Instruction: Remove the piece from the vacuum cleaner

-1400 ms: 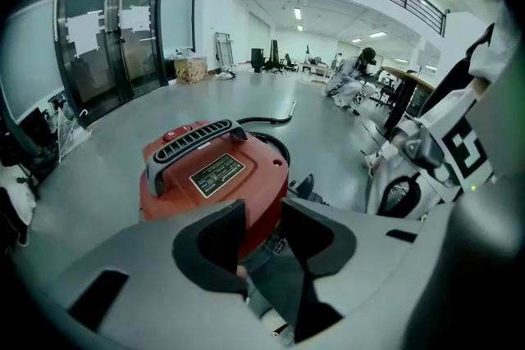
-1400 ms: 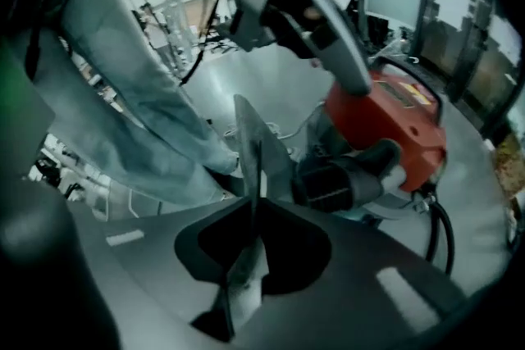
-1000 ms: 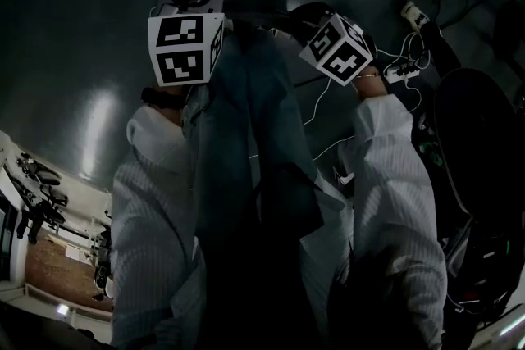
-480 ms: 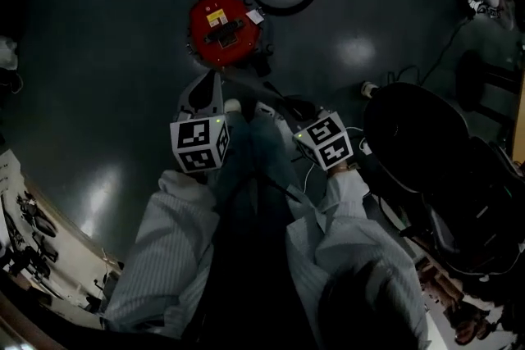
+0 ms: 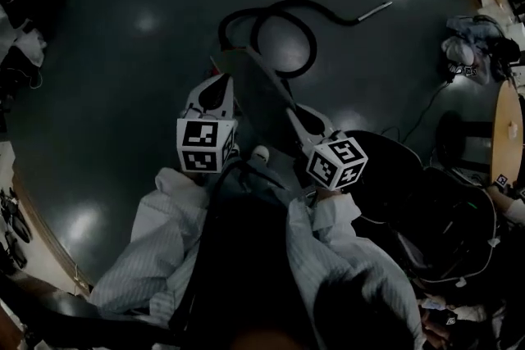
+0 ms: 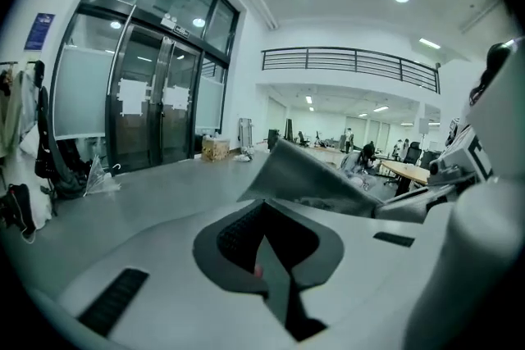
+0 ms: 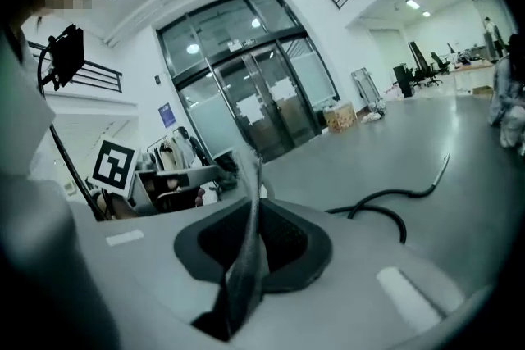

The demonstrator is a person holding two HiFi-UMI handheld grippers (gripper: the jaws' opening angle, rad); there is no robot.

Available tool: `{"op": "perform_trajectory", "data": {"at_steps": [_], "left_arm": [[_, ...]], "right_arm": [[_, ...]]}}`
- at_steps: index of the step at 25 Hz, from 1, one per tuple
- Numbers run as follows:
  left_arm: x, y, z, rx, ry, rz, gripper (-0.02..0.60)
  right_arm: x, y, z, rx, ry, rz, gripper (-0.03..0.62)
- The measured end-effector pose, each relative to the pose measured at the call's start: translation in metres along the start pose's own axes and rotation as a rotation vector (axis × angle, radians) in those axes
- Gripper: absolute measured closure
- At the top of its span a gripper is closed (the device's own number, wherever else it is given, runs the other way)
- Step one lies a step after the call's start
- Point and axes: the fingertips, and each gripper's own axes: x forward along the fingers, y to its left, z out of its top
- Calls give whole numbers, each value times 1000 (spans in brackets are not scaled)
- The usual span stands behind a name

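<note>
Dark polished floor (image 5: 107, 94) of an open hall is filling the head view, with the black hose (image 5: 283, 12) lying in loops beyond the two grippers. A second ago the red vacuum cleaner was sitting right in front of them, with the jaws working low at its body. Now it is showing in none of the views, perhaps hidden beneath what they are holding. Both gripper views are looking out level across the hall toward the glass doors (image 6: 148, 111) instead of down at the machine. The person is evidently straightening up, and the flat grey piece (image 5: 253, 90) is coming up too, held in the air between the grippers. By my judgement the piece is already parted from the cleaner, so the removal itself is looking done.

The right gripper (image 7: 246, 254) is clamping the piece edge-on, the thin sheet standing straight up between its closed jaws. The left gripper (image 6: 264, 246) is pinching the other side, its jaws closed to a sliver on a thin grey edge, while the broad face of the piece (image 6: 328, 176) is spreading away to its right. In the head view the left gripper (image 5: 215, 90) is sitting at the piece's left corner and the right gripper (image 5: 299, 119) at its near right edge.
</note>
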Motion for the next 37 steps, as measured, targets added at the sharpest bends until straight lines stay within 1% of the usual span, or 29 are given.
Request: {"op": "perform_trajectory", "data": {"at_steps": [2,5,8,11,14,20,30,33,37], "left_arm": [[2,-10,19,12,-30,-3,577],[6,-17,32,11,-56,-14,577],[5,-28,31,2,-56,-19,577],[1,-37,35,4,-81,-13,577],[3,-39,42,-2,-71,-6,577],[-2,-51,33,7,-64,-19,577],[-12,-13,29,3,-52,-37,577],[-9,-8,26,3,-51,-34,577],[4,-7,24,11,-39,-29,577]], "right_arm": [[0,5,28,-32,-54,9,562],[4,14,55,-83,-92,20,562],[0,17,63,-118,-105,19,562],[-5,18,67,-144,-108,20,562],[-5,14,75,-160,-99,20,563],[-16,14,64,-161,-93,15,564],[15,43,50,-167,-58,6,565],[21,43,49,-166,-57,9,565],[27,31,49,-157,-54,6,565]]}}
